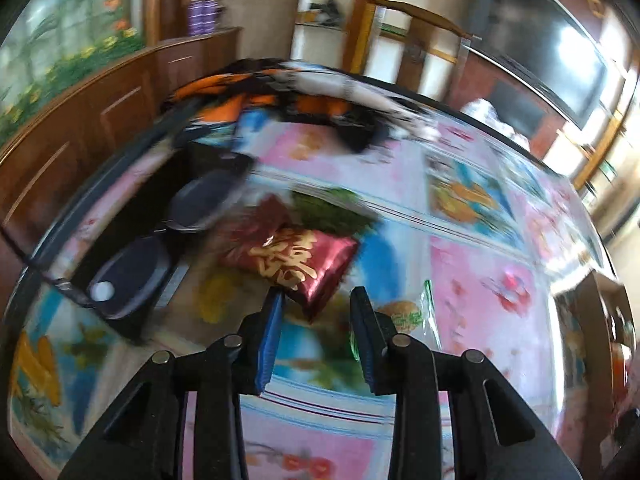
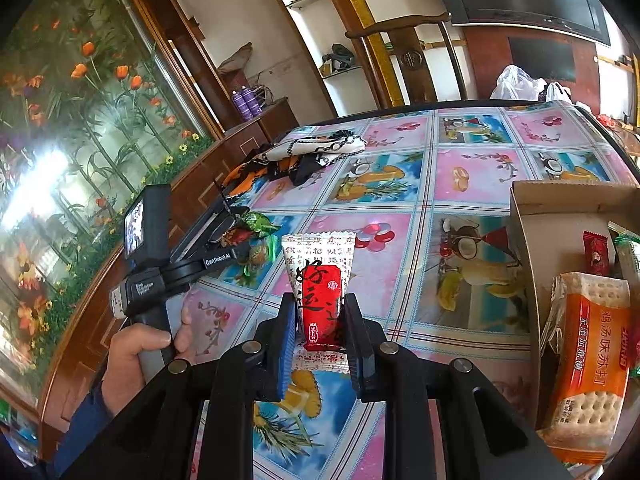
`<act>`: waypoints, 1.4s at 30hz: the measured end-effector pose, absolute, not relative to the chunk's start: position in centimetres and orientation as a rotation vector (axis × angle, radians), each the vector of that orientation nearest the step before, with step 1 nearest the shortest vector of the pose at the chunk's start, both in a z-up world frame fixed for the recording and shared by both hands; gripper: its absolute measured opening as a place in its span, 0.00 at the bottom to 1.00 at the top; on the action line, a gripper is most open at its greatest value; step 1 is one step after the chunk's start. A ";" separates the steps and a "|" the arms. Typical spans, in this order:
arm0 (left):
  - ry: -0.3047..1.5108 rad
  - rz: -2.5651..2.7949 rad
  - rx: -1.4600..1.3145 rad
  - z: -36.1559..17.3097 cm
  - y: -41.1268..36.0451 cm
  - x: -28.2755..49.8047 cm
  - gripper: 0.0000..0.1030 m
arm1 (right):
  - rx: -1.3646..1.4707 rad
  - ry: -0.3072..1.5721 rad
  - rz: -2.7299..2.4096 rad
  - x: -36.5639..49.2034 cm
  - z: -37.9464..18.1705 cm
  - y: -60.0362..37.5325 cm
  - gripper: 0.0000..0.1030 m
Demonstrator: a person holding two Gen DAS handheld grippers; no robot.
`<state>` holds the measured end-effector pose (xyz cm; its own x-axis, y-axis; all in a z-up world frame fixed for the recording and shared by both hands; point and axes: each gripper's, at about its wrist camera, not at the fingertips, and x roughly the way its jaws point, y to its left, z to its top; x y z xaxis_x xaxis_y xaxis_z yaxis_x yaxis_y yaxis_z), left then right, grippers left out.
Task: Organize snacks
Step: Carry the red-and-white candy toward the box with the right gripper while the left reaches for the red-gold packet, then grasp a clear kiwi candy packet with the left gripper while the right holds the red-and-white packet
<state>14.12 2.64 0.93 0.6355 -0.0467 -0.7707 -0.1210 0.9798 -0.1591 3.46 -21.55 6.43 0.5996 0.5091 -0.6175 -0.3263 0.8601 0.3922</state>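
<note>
On the right wrist camera I see a cardboard box (image 2: 532, 248) standing at the right edge of the tabletop (image 2: 472, 176), its open side toward me. Inside it an orange cracker packet (image 2: 588, 364) leans upright against the near wall, long axis running top to bottom. Behind it stand a small dark red sachet (image 2: 596, 254) and the edge of a green-trimmed wrapper (image 2: 628, 252); how much more the box holds I cannot tell.

My right gripper (image 2: 320, 336) is clamped on a white and red snack packet (image 2: 320, 280). Its blue pads (image 2: 287, 344) press the lower half from both sides. The packet stands upright, long axis vertical, its crimped top edge pointing up and away from me, held over the tabletop to the left of the box and well apart from it.

Farther left, a hand (image 2: 136, 344) holds the left gripper (image 1: 316, 332), which points down at the left edge of the tabletop. On its own blurred camera the jaws stand a little apart with nothing pressed between them. Just beyond the fingertips a dark red snack packet (image 1: 296, 264) with gold characters lies flat, one corner toward the gripper, and a green packet (image 1: 332, 212) lies behind it. A clear burger-print wrapper (image 1: 408, 316) lies just right of the right finger. A patterned cloth (image 2: 304, 152) is bunched at the far left corner.
</note>
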 end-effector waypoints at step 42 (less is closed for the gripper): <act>0.817 -0.209 0.183 1.6 -9.9 11.8 0.20 | 0.376 0.726 0.308 4.2 7.6 -27.1 0.24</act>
<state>11.78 -9.91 1.60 0.6658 -0.1139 -0.7373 0.2540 0.9638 0.0805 4.18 -27.10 7.61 0.7085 0.3984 -0.5825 -0.1428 0.8893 0.4345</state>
